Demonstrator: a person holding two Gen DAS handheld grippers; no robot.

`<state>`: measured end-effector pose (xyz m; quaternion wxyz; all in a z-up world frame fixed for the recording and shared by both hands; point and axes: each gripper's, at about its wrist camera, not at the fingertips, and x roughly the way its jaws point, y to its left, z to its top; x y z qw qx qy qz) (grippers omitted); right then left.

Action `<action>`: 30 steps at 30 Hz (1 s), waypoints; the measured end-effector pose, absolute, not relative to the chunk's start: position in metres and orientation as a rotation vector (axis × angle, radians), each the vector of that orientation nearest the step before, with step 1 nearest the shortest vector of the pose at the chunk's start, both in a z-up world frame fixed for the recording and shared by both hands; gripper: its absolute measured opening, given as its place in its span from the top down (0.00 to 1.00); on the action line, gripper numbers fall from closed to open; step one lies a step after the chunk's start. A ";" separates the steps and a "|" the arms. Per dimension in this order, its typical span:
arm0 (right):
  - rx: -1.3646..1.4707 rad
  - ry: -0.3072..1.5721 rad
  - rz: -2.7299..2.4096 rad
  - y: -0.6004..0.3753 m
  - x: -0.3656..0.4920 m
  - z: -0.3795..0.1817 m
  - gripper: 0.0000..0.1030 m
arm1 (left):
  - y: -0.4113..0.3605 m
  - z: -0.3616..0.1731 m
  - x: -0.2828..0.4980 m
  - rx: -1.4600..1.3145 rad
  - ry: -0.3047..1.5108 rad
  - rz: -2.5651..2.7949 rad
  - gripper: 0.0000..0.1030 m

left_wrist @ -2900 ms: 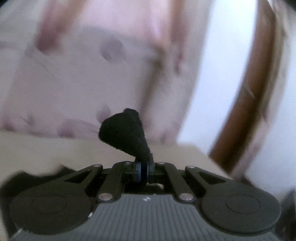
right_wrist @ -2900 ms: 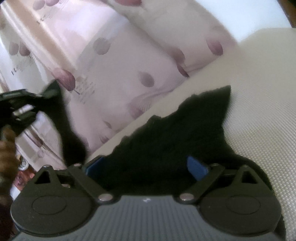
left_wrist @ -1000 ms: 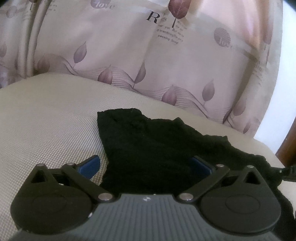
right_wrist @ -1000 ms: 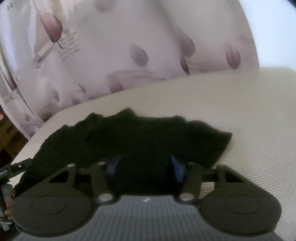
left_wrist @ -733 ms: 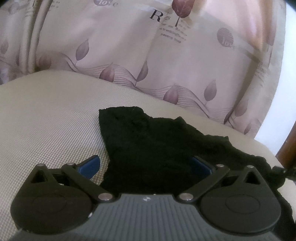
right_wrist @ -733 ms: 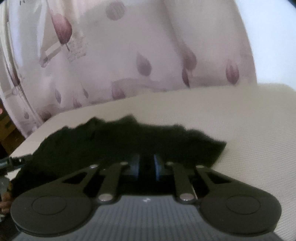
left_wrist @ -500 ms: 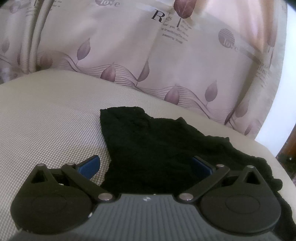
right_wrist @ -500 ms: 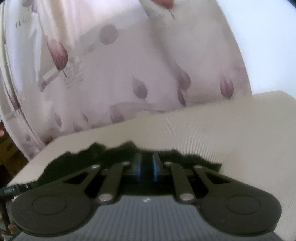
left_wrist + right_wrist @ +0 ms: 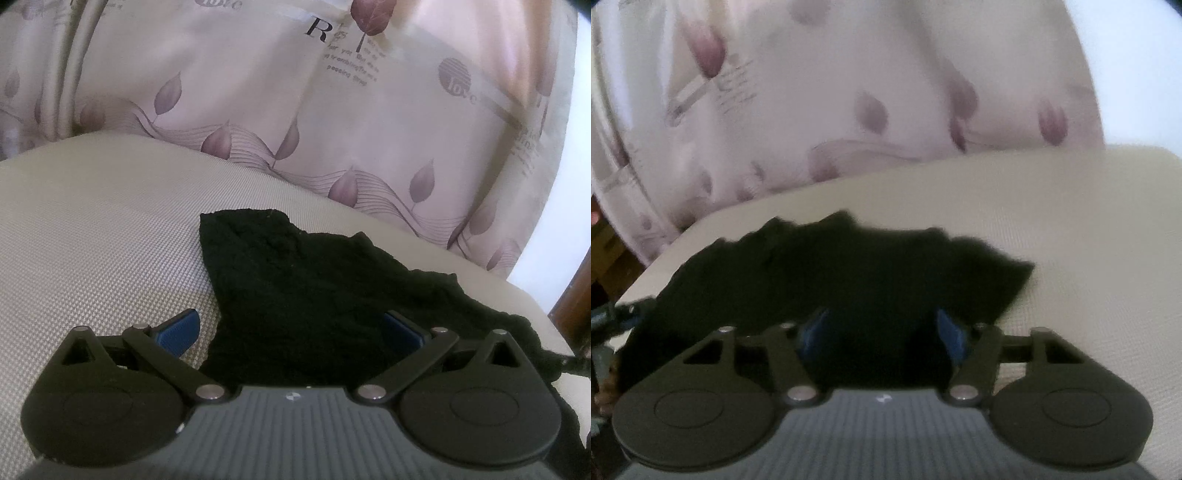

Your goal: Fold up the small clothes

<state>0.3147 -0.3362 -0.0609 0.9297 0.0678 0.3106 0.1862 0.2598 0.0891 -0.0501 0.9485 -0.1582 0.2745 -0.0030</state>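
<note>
A small black garment (image 9: 295,288) lies spread on the beige woven cushion (image 9: 92,229). My left gripper (image 9: 290,329) is open and wide, low over the garment's near left edge. Its left blue pad (image 9: 179,329) is over bare cushion and its right pad (image 9: 402,329) over the cloth. In the right wrist view the same garment (image 9: 849,273) stretches from the middle to the left. My right gripper (image 9: 882,330) sits over its near edge with the jaws opening. The black cloth lies between the blue pads (image 9: 951,332), and they do not pinch it.
A pale curtain with purple leaf prints (image 9: 332,129) hangs close behind the cushion. The cushion's far right edge drops off near a brown wooden frame (image 9: 576,295). Bare cushion (image 9: 1089,240) extends to the right of the garment.
The left gripper, earlier shut on the lifted cloth, now stands open and still over the laid-out garment. The right gripper closed over the garment's edge, then parted its jaws again.
</note>
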 end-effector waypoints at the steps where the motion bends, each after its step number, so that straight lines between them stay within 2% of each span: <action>1: 0.106 0.623 0.382 -0.331 0.310 -0.060 0.85 | 0.089 -0.050 0.261 -0.324 0.561 -0.005 0.00; 5: 0.105 0.547 0.393 -0.324 0.296 -0.050 0.92 | 0.089 -0.051 0.262 -0.330 0.565 -0.001 0.00; 14: 0.363 0.359 0.406 -0.347 0.305 0.001 0.93 | 0.092 -0.051 0.261 -0.339 0.566 0.007 0.00; 21: 0.445 0.518 0.351 -0.377 0.340 -0.044 0.91 | 0.094 -0.051 0.261 -0.348 0.568 0.006 0.00; 22: 0.440 0.535 0.372 -0.379 0.337 -0.048 0.84 | 0.094 -0.051 0.261 -0.350 0.570 0.005 0.00; 23: 0.416 0.542 0.376 -0.380 0.332 -0.050 0.65 | 0.094 -0.051 0.261 -0.351 0.571 0.004 0.00; 24: 0.382 0.537 0.368 -0.379 0.328 -0.051 0.52 | 0.094 -0.052 0.261 -0.353 0.573 0.002 0.00; 25: 0.329 0.534 0.364 -0.375 0.324 -0.051 0.24 | 0.094 -0.052 0.262 -0.354 0.574 0.003 0.00; 26: 0.278 0.538 0.376 -0.371 0.319 -0.051 0.16 | 0.094 -0.051 0.262 -0.356 0.575 0.004 0.00; 28: 0.220 0.566 0.412 -0.364 0.314 -0.054 0.17 | 0.094 -0.052 0.263 -0.360 0.578 0.005 0.00; 30: 0.154 0.585 0.410 -0.356 0.310 -0.056 0.25 | 0.094 -0.052 0.263 -0.364 0.581 0.008 0.00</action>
